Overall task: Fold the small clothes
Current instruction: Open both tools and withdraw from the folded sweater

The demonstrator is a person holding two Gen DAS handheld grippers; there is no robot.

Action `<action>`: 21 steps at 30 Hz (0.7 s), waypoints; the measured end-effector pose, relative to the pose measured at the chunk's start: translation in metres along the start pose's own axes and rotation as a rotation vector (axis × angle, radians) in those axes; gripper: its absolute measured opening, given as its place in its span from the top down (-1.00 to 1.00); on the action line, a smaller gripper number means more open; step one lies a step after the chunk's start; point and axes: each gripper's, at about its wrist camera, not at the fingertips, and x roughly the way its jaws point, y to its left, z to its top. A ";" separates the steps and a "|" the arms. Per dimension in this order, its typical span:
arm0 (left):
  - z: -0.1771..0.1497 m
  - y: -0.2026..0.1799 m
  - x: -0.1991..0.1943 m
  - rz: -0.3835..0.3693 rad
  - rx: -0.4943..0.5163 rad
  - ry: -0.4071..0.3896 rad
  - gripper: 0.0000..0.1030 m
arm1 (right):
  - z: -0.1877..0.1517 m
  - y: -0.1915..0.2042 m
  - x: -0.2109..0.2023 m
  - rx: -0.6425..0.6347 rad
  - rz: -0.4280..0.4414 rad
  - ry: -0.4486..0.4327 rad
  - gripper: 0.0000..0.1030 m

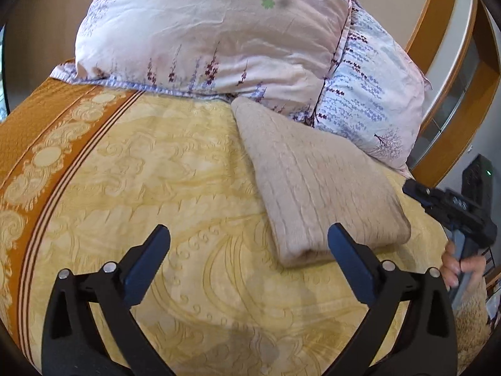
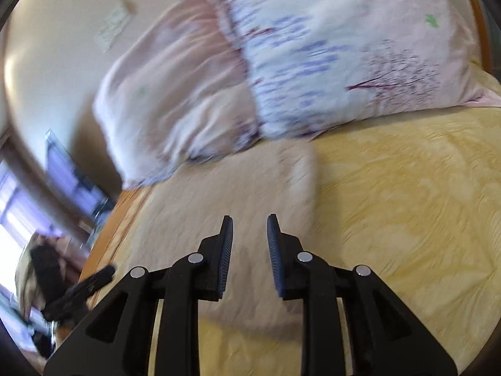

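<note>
Now on the yellow patterned bedspread (image 1: 175,169): one folded beige garment (image 1: 316,185), ribbed and soft, lying as a flat bundle with one end touching the pillows and its rounded folded edge towards the near side. Behind it, two floral pillows, the pink one (image 1: 213,31) resting partly over the pale blue one (image 1: 372,100). At the left side of the bedspread, an orange border band (image 1: 40,144) with cream medallions. Behind the pillows on the right, a curved wooden headboard (image 1: 438,9).

Left gripper (image 1: 249,250) low above the bare bedspread, jaws spread wide and holding nothing; right fingertip (image 1: 341,235) just in front of the near corner of the garment, contact not possible to judge. At the right edge of the left wrist view, the right gripper (image 1: 416,188) seen from the side, with the person's right hand (image 1: 463,266) around its grip.

From the right wrist view, much motion blur. Right gripper (image 2: 250,219) directly over the beige garment (image 2: 231,194), jaws parted by a narrow gap, nothing between the blue ridged pads (image 2: 227,250). Garment near the edge of the bed on this side, pillows (image 2: 313,62) beyond it.
</note>
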 end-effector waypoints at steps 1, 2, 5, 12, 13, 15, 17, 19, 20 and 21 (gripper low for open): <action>-0.002 -0.001 0.000 -0.003 -0.005 0.004 -0.95 | -0.005 0.007 0.006 -0.021 -0.008 0.026 0.52; -0.004 -0.002 0.001 -0.008 -0.008 0.011 -0.95 | -0.009 0.009 0.012 -0.033 -0.034 0.050 0.43; -0.010 -0.012 0.005 0.031 0.023 0.028 -0.95 | -0.016 0.002 0.039 -0.033 -0.184 0.123 0.33; -0.020 -0.031 0.006 0.084 0.095 0.046 -0.96 | -0.022 0.010 0.006 -0.042 -0.230 -0.022 -0.29; -0.021 -0.034 0.008 0.088 0.106 0.060 -0.96 | -0.024 0.013 -0.001 -0.052 -0.238 -0.049 -0.39; -0.023 -0.039 0.012 0.101 0.127 0.088 -0.96 | -0.030 0.018 -0.012 -0.081 -0.255 -0.095 -0.55; -0.026 -0.044 0.015 0.116 0.151 0.100 -0.96 | -0.036 0.024 -0.017 -0.118 -0.290 -0.120 -0.76; -0.028 -0.050 0.018 0.146 0.177 0.111 -0.96 | -0.039 0.027 -0.018 -0.132 -0.310 -0.132 -0.85; -0.029 -0.052 0.020 0.162 0.189 0.116 -0.96 | -0.042 0.028 -0.018 -0.135 -0.323 -0.134 -0.86; -0.029 -0.054 0.021 0.178 0.200 0.120 -0.96 | -0.044 0.029 -0.017 -0.136 -0.332 -0.133 -0.89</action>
